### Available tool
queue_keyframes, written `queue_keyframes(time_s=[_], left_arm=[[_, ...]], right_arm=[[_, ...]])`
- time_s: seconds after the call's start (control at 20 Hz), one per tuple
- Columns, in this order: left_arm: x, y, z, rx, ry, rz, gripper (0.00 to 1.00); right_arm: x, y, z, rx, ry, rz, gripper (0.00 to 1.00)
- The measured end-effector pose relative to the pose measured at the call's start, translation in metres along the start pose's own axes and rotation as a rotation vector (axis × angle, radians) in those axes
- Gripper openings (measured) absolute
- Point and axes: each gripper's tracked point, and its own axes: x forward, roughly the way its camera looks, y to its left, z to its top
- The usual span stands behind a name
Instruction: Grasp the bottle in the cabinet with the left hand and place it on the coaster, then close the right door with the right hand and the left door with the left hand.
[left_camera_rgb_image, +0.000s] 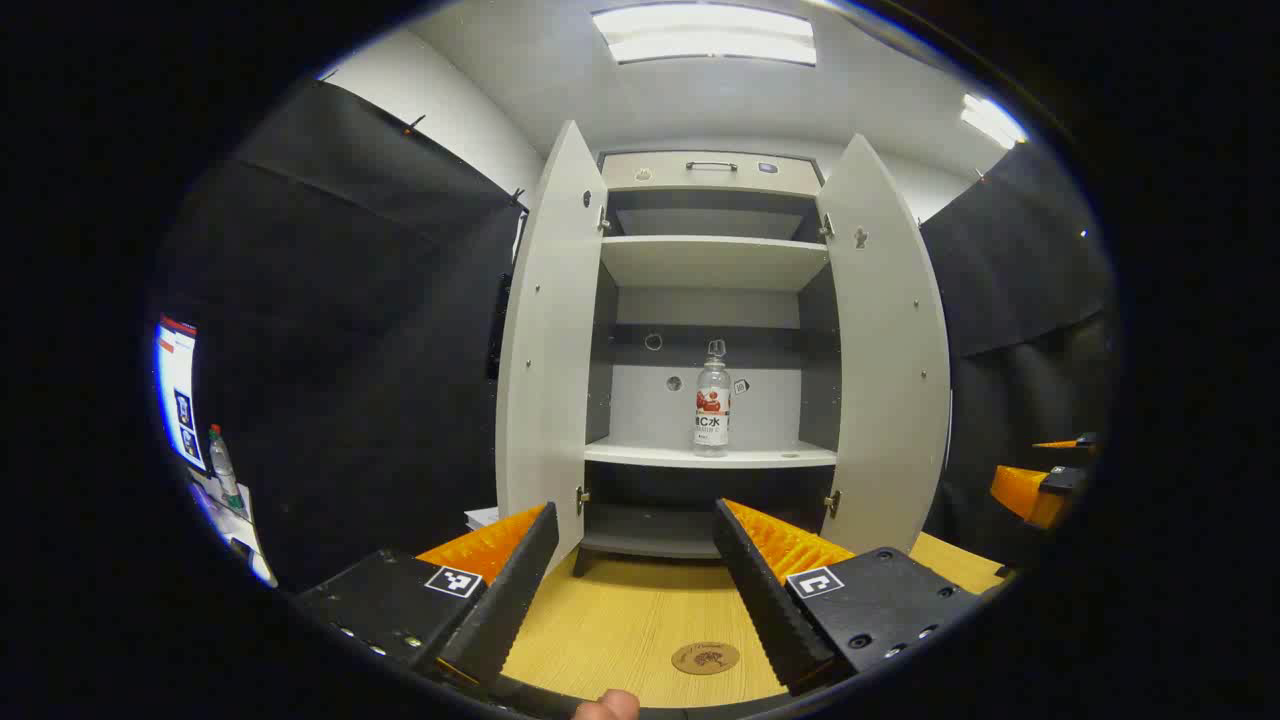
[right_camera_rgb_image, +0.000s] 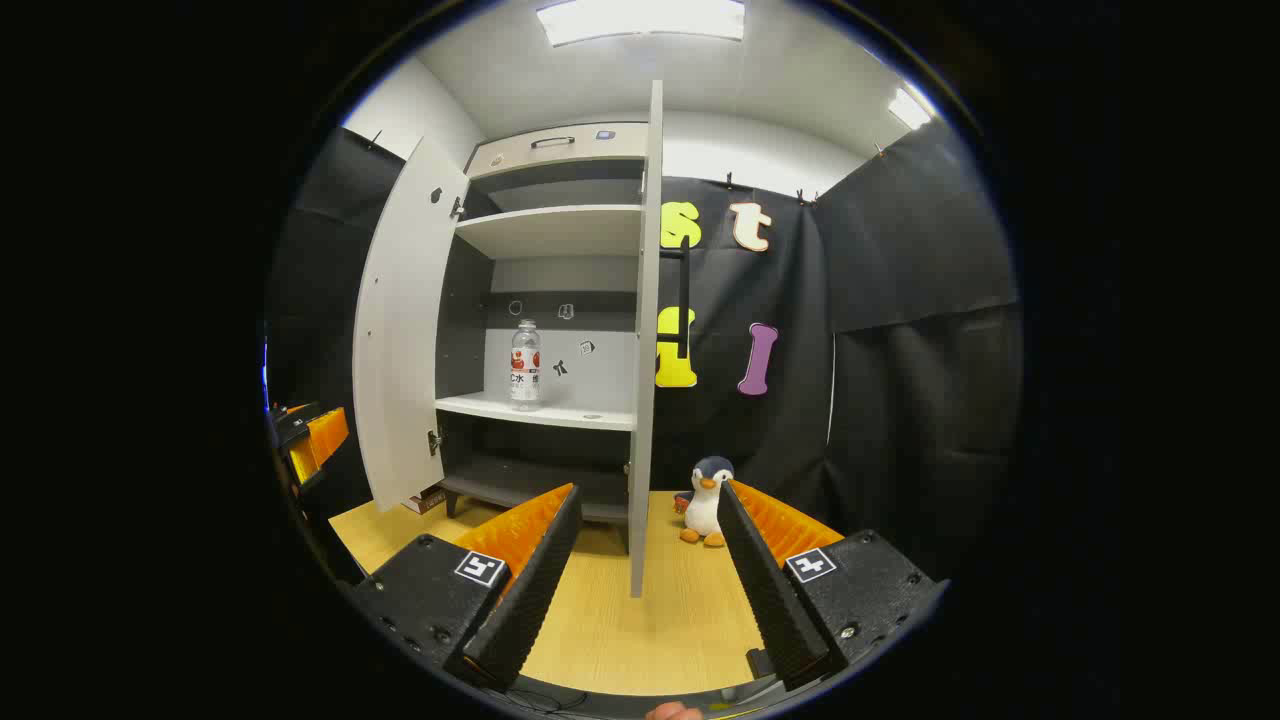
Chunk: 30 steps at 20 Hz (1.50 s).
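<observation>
the cabinet (left_camera_rgb_image: 712, 262) stands on a pale wooden table (left_camera_rgb_image: 620, 620) with both doors swung wide. in the left gripper view the left door (left_camera_rgb_image: 545, 340) and the right door (left_camera_rgb_image: 890, 350) flank the open interior, and the bottle (left_camera_rgb_image: 712, 400), clear with a red-and-white label, stands upright on the middle shelf (left_camera_rgb_image: 710, 455), roughly centred and apart from the side walls. the coaster (left_camera_rgb_image: 705, 658), a small round brown disc, lies flat on the table in front of the cabinet, between the two fingers of the left gripper (left_camera_rgb_image: 635, 590), whose black-and-orange jaws are spread well apart with nothing between them. the right gripper (left_camera_rgb_image: 1040, 485) shows at the far right edge of the same view as an orange-and-black shape. in the right gripper view the right gripper's (right_camera_rgb_image: 645, 575) jaws are likewise spread apart and empty, the right door (right_camera_rgb_image: 645, 340) is seen edge-on directly ahead between them, and the bottle (right_camera_rgb_image: 525, 365) stands on the shelf beyond. a plush penguin (right_camera_rgb_image: 705, 500) sits on the table just right of that door, against the black cloth wall (right_camera_rgb_image: 900, 350). the left gripper (right_camera_rgb_image: 310, 440) appears at the left edge, near the left door (right_camera_rgb_image: 400, 330).
</observation>
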Motion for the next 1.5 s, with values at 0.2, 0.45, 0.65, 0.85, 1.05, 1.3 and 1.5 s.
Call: queue_keyframes(time_s=[0.2,0.45,0.65,0.85,1.05,1.3,1.5], left_arm=[[0.001,-0.001,-0.001,0.011,-0.005,-0.001,0.95],[0.001,-0.006,0.002,0.024,-0.017,-0.018,0.94],[0.002,-0.008,0.004,0.025,-0.018,-0.024,0.94],[0.004,-0.012,0.006,0.004,-0.02,-0.046,0.99],[0.015,-0.033,0.013,-0.001,-0.017,-0.136,0.95],[0.058,-0.074,0.032,-0.022,-0.013,-0.311,0.9],[0.117,-0.094,0.054,-0.041,-0.036,-0.367,0.95]], right_arm=[[0.0,0.005,-0.005,-0.002,0.018,0.006,0.84],[0.0,0.006,0.004,0.008,0.001,0.01,0.84],[0.0,0.01,0.008,0.01,-0.015,0.021,0.84],[-0.001,0.009,0.013,0.01,-0.027,0.02,0.84],[-0.003,0.01,0.014,0.007,-0.025,0.018,0.84],[-0.01,0.007,0.016,0.01,-0.026,0.017,0.84],[-0.017,-0.008,0.016,-0.007,-0.015,-0.018,0.84]])
